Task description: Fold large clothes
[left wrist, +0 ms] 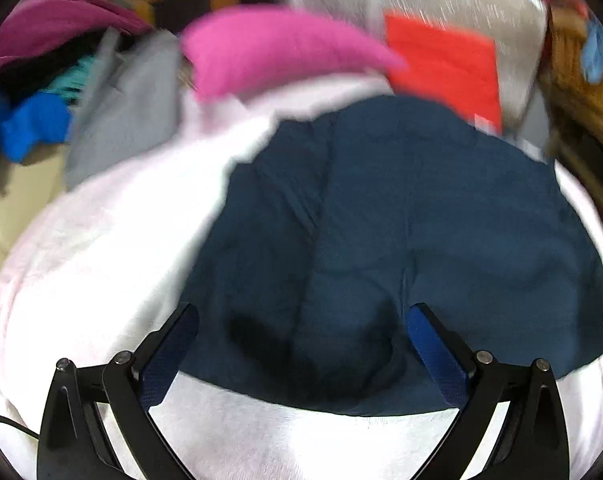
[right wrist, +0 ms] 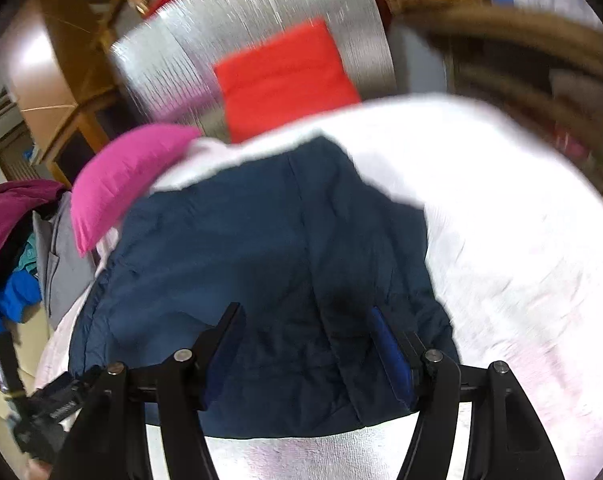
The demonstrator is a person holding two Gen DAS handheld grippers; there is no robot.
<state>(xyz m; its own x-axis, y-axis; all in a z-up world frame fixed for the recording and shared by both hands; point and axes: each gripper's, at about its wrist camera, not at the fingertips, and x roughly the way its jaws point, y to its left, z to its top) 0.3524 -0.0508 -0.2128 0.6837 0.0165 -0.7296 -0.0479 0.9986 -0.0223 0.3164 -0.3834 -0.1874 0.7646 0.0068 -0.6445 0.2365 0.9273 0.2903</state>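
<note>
A white cover [right wrist: 521,220] is spreading across the wide surface in the foreground. Behind it, a silvery quilted panel [right wrist: 261,32] is standing upright, with wooden shelving [right wrist: 81,92] rising at its left. Wicker furniture [left wrist: 581,80] is sitting at the right. A pale floor [left wrist: 5,216] is showing at lower left, and soft light is glowing on the wood.
</note>
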